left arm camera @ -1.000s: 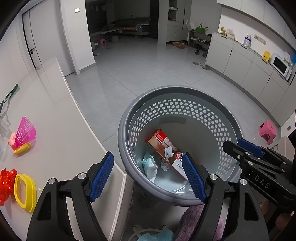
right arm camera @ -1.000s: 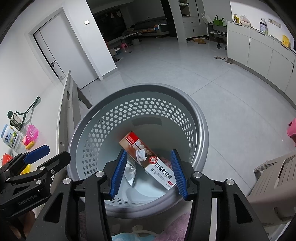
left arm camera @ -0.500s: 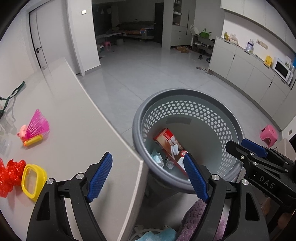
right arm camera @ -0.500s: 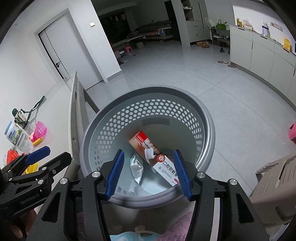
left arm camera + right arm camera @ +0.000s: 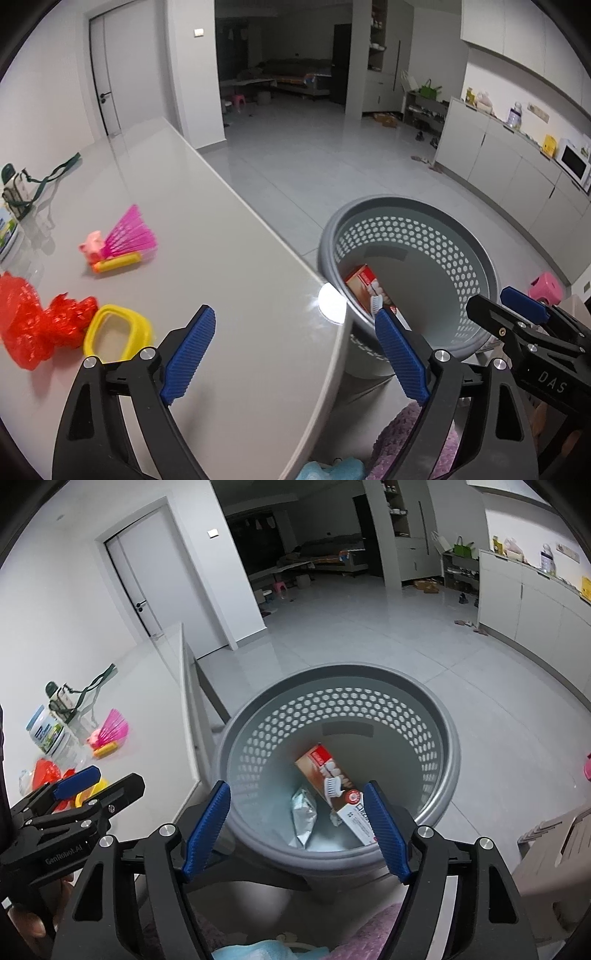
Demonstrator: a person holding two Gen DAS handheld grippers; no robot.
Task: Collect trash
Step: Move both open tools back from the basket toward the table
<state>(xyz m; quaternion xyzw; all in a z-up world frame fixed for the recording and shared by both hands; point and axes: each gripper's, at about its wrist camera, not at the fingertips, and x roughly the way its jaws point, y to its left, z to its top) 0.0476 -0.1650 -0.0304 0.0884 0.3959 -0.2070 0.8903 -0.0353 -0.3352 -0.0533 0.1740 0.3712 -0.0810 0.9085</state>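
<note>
The grey perforated basket [image 5: 448, 760] stood on the floor just beside the counter [image 5: 221, 258] edge, holding a toothpaste box [image 5: 328, 775] and a silver wrapper [image 5: 303, 812]. The right gripper [image 5: 297, 827] hung above it, fingers spreading, nothing between them. The left gripper [image 5: 295, 354] hung over the counter's corner, fingers also spreading and empty. A red wrapper [image 5: 33, 321] and yellow container [image 5: 118, 332] lay on the counter.

Right gripper [image 5: 297, 825] low in frame, blue pads apart and opening, nothing between them. Beyond the pads, a grey perforated basket [image 5: 448, 771] on the floor, holding a toothpaste box [image 5: 325, 775] and a silver foil packet [image 5: 303, 814]. At left, left gripper [image 5: 98, 782] above a white counter [image 5: 155, 716] bearing a pink shuttlecock [image 5: 110, 731], a white jar [image 5: 46, 733] and red plastic [image 5: 44, 771].
</note>
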